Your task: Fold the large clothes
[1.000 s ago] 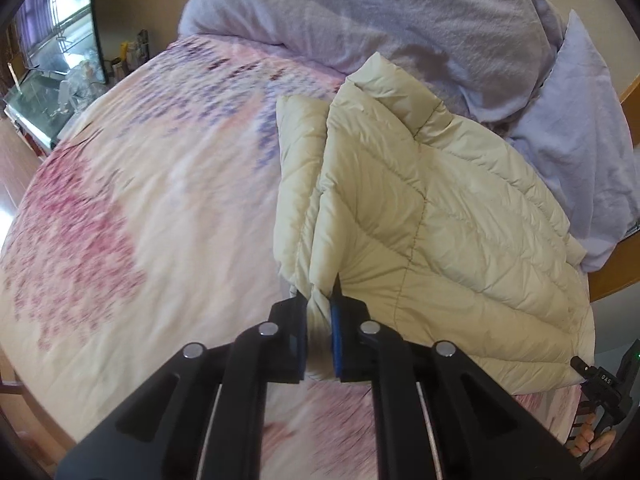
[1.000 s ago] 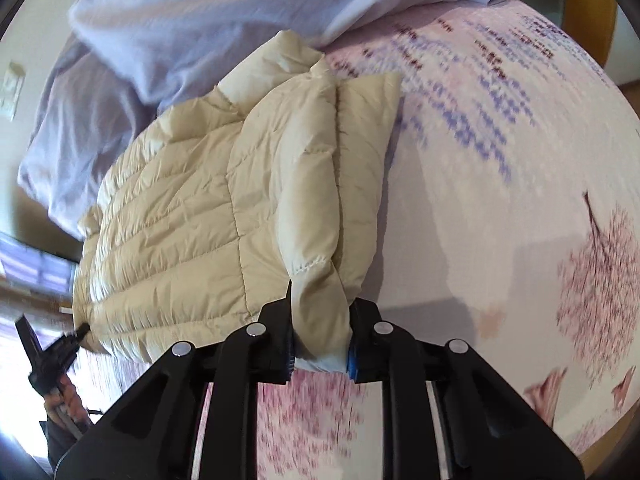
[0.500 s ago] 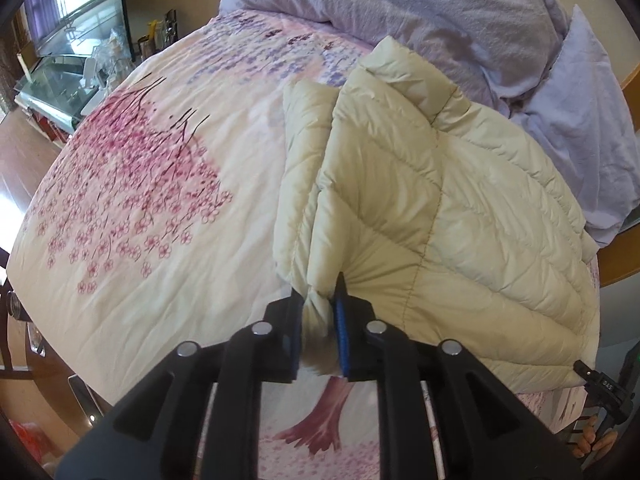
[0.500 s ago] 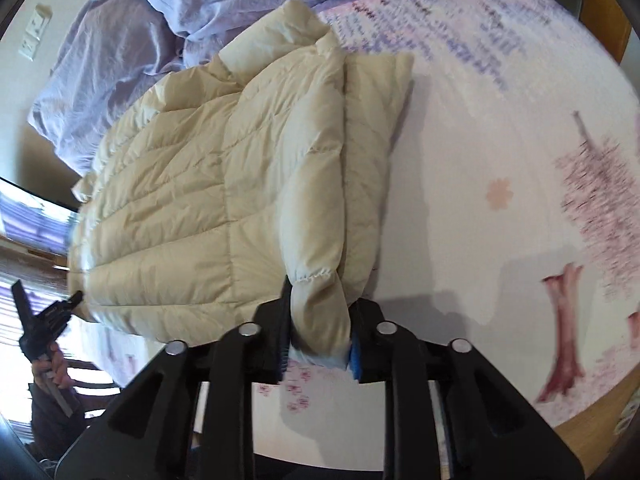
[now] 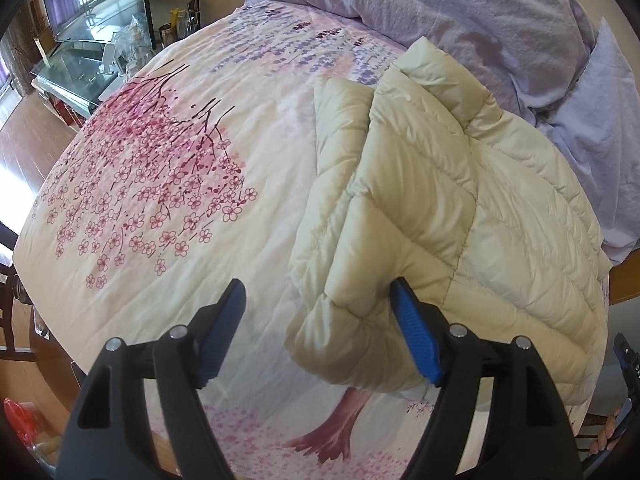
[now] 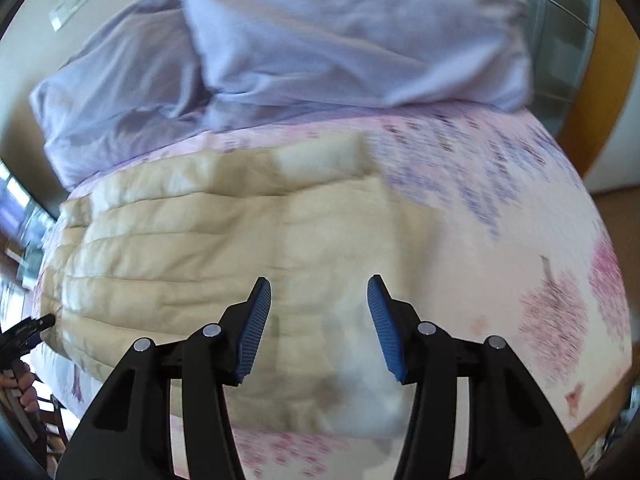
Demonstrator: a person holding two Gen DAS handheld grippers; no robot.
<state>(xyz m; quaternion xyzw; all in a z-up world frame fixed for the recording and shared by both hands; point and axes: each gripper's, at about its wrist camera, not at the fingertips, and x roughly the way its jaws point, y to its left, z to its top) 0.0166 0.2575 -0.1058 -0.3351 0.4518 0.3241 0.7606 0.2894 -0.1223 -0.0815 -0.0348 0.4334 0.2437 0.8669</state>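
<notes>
A cream quilted puffer jacket [image 5: 460,208] lies folded on the flowered bedspread [image 5: 180,160], its sleeve laid along its left side. My left gripper [image 5: 316,284] hovers over the jacket's near corner. Its jaws are opening wide; the puffy corner lies between them against the right finger [image 5: 412,328], and the left pad is clear of it. In the blurred right wrist view, my right gripper [image 6: 318,280] is above the jacket [image 6: 180,248]. Its jaws are opening with no cloth pinched between them.
A lilac duvet [image 5: 440,12] and pillow [image 5: 600,120] are heaped at the head of the bed, right behind the jacket. A glass cabinet [image 5: 80,68] stands beyond the bed's left side. A hand with a black gripper [image 6: 28,328] shows at the picture's left edge.
Both grippers were shut on the jacket's near edge and have opened and let it go. The right gripper has pulled back and risen, its view swinging. The left has barely moved.
</notes>
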